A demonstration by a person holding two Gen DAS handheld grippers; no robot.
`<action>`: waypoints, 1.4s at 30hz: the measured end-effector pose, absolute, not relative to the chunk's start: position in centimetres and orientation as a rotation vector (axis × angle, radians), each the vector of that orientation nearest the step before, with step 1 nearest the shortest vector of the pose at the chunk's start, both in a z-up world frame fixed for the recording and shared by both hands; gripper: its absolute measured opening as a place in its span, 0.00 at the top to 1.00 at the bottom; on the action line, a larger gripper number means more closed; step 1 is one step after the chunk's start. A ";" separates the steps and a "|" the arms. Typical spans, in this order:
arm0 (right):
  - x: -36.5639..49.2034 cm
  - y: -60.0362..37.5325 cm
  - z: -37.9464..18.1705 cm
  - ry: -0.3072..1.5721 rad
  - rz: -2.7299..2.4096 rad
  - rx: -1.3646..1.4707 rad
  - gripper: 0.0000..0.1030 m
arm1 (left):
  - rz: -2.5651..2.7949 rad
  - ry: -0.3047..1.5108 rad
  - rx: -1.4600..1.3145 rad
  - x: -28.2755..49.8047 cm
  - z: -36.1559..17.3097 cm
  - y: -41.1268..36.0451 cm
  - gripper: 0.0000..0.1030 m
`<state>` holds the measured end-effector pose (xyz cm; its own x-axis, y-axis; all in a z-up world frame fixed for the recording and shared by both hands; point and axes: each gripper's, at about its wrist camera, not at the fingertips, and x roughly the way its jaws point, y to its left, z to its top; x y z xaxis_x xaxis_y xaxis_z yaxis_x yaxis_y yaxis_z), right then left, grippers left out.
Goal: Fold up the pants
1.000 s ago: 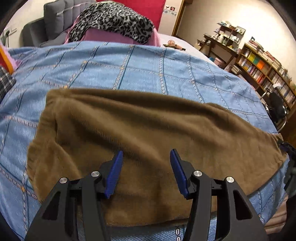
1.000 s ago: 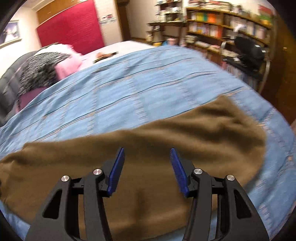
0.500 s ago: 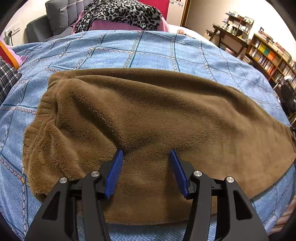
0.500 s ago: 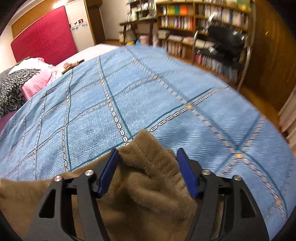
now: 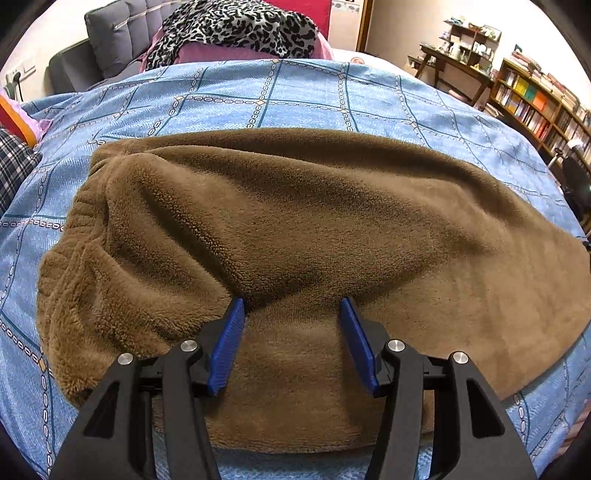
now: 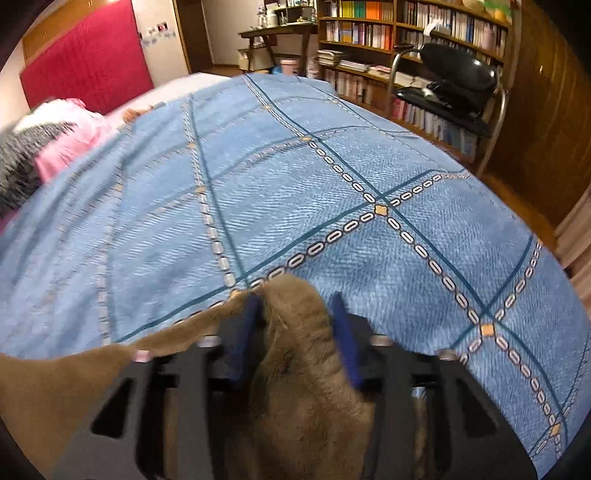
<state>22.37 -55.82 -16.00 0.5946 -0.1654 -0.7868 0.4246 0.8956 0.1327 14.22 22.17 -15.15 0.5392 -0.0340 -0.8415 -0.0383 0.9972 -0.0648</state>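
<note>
The brown fleece pants [image 5: 314, 236] lie spread along the bed's near edge on the blue bedspread [image 5: 303, 96]. The left gripper [image 5: 291, 343] hovers apart above them, nothing pinched, jaws opening. The right gripper [image 6: 295, 343] straddles a raised hem, jaws opening, seemingly releasing

Left wrist view: camera rides behind left gripper [image 5: 291, 317], looks steeply down along fingers, very near brown pants [image 5: 314, 229]; garment fills most of frame, blue bedspread [image 5: 303, 96] beyond, grey headboard [image 5: 110, 33] far left, bookshelves [image 5: 535, 99] far right.

Right wrist view: camera behind right gripper [image 6: 295, 314], also tilted down, close over cuff end of pants [image 6: 299, 332]; faces across bedspread [image 6: 332, 184] toward bookshelves [image 6: 388, 33] and black chair [image 6: 454, 85].

Shared: pants, bedspread, bookshelves, leopard-print pile [image 5: 236, 26] at far end.
</note>
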 end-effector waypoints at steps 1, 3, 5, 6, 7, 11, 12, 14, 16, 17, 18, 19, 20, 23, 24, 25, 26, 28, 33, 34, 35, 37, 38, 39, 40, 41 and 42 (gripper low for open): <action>21.4 -56.1 -15.5 0.852 -0.347 0.341 0.40 | -0.007 1.006 -0.087 14.3 -15.0 22.1 0.40; 19.0 -57.0 -14.4 0.820 -0.356 0.384 0.40 | -0.013 1.010 -0.087 14.4 -14.6 21.6 0.34; 16.4 -58.0 -13.6 0.800 -0.383 0.419 0.40 | -0.014 1.006 -0.078 14.5 -14.0 20.8 0.33; 15.2 -58.4 -13.4 0.794 -0.395 0.443 0.40 | -0.019 1.000 -0.074 14.5 -13.6 20.3 0.32; 14.3 -58.6 -13.3 0.791 -0.400 0.462 0.40 | -0.031 0.987 -0.073 14.4 -13.0 19.7 0.32; 10.4 -59.2 -13.8 0.779 -0.397 0.605 0.40 | -0.075 0.926 -0.045 14.1 -10.6 16.7 0.32; 9.8 -59.3 -13.8 0.773 -0.392 0.625 0.40 | -0.093 0.910 -0.038 14.0 -9.9 15.9 0.32; 9.4 -59.2 -14.1 0.764 -0.372 0.660 0.40 | -0.135 0.887 -0.037 13.9 -8.9 14.2 0.32; 9.8 -59.1 -14.2 0.767 -0.374 0.658 0.40 | -0.173 0.875 -0.044 14.1 -8.3 12.6 0.32; 10.0 -59.0 -14.4 0.777 -0.394 0.654 0.40 | -0.195 0.873 -0.046 14.1 -8.1 11.7 0.32; 10.0 -59.0 -14.5 0.785 -0.418 0.665 0.40 | -0.226 0.870 -0.050 14.2 -8.1 10.3 0.32; 9.9 -59.1 -14.7 0.786 -0.424 0.690 0.40 | -0.244 0.872 -0.059 14.3 -8.2 9.6 0.32; 9.5 -59.1 -15.0 0.786 -0.411 0.735 0.40 | -0.279 0.881 -0.073 14.4 -8.5 8.3 0.32; 8.5 -59.2 -16.2 0.783 -0.422 0.846 0.40 | -0.346 0.901 -0.096 14.6 -9.5 5.0 0.32; 8.2 -59.2 -16.4 0.773 -0.430 0.871 0.40 | -0.378 0.915 -0.100 14.7 -10.1 3.4 0.32; 8.0 -59.2 -16.4 0.762 -0.432 0.887 0.38 | -0.401 0.925 -0.099 14.8 -10.4 2.2 0.32; 8.0 -59.1 -16.5 0.753 -0.429 0.900 0.36 | -0.428 0.934 -0.095 14.8 -10.7 0.8 0.32; 8.1 -59.0 -16.5 0.750 -0.419 0.914 0.29 | -0.500 0.943 -0.069 14.7 -11.3 -2.5 0.32; 9.4 -58.6 -16.5 0.757 -0.370 0.922 0.28 | -0.585 0.956 -0.029 15.0 -12.0 -8.3 0.32; 9.8 -58.5 -16.6 0.763 -0.363 0.915 0.28 | -0.598 0.965 -0.023 15.0 -12.2 -9.4 0.32; 9.9 -58.4 -16.6 0.764 -0.364 0.913 0.28 | -0.609 0.973 -0.014 15.2 -12.3 -10.6 0.32; 10.1 -58.4 -16.5 0.762 -0.361 0.909 0.27 | -0.633 0.979 0.001 15.5 -12.5 -12.7 0.32; 10.1 -58.4 -16.6 0.759 -0.359 0.911 0.27 | -0.645 0.980 0.011 15.9 -12.5 -14.1 0.32; 10.1 -58.5 -16.6 0.757 -0.358 0.913 0.27 | -0.653 0.981 0.023 16.1 -12.5 -15.3 0.32; 10.0 -58.5 -16.6 0.756 -0.355 0.912 0.27 | -0.662 0.982 0.036 16.4 -12.5 -16.5 0.32; 10.1 -58.5 -16.7 0.756 -0.353 0.907 0.27 | -0.674 0.983 0.053 16.6 -12.6 -17.9 0.32; 10.2 -58.5 -16.7 0.757 -0.351 0.898 0.27 | -0.682 0.981 0.064 16.7 -12.6 -18.8 0.32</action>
